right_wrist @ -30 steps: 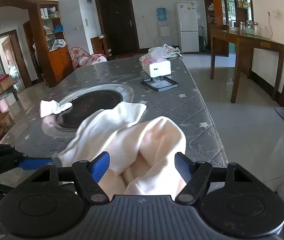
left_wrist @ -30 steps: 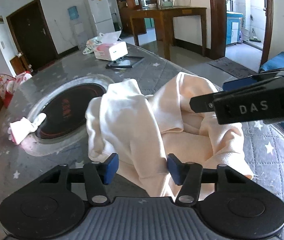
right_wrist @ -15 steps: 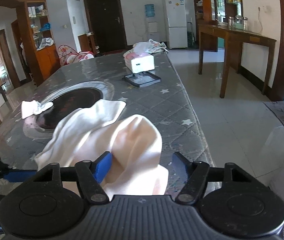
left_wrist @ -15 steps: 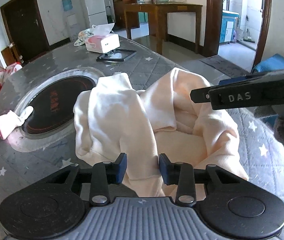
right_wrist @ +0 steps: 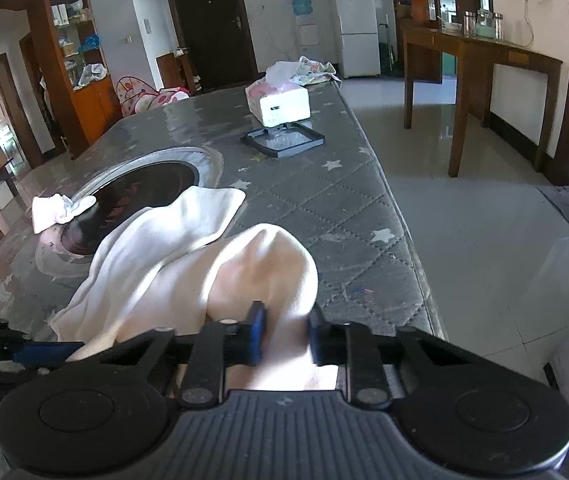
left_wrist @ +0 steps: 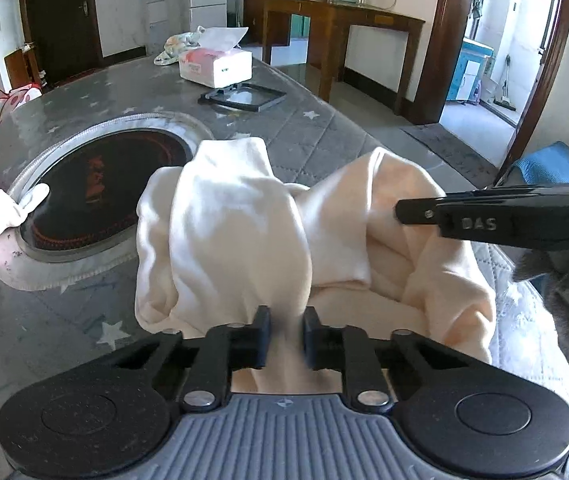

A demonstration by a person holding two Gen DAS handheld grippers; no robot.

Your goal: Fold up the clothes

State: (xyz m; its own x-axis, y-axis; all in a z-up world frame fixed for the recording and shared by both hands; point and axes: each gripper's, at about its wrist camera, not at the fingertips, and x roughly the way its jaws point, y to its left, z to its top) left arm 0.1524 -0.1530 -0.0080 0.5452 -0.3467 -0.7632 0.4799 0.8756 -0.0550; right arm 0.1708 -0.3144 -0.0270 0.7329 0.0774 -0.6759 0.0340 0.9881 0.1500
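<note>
A cream garment [left_wrist: 244, 224] lies bunched on the grey star-patterned table [left_wrist: 316, 128], near its front right edge. My left gripper [left_wrist: 286, 338] is shut on a fold of its near left part. My right gripper [right_wrist: 284, 336] is shut on another fold of the garment [right_wrist: 164, 256] at its right side. The right gripper also shows in the left wrist view [left_wrist: 504, 222], side-on at the right. The left gripper's blue-tipped finger shows in the right wrist view [right_wrist: 40, 352] at the lower left.
A round black hotplate [left_wrist: 100, 184] is set in the table beyond the garment, with a small white and pink cloth [left_wrist: 0, 216] at its left rim. A tissue box [left_wrist: 216, 64] and a black tray [left_wrist: 242, 98] stand farther back. The table's right edge [right_wrist: 404, 240] drops to the tiled floor.
Both grippers have closed on folds of the garment; a second ago both were open around it. The views have shifted slightly as the cloth was gathered.
</note>
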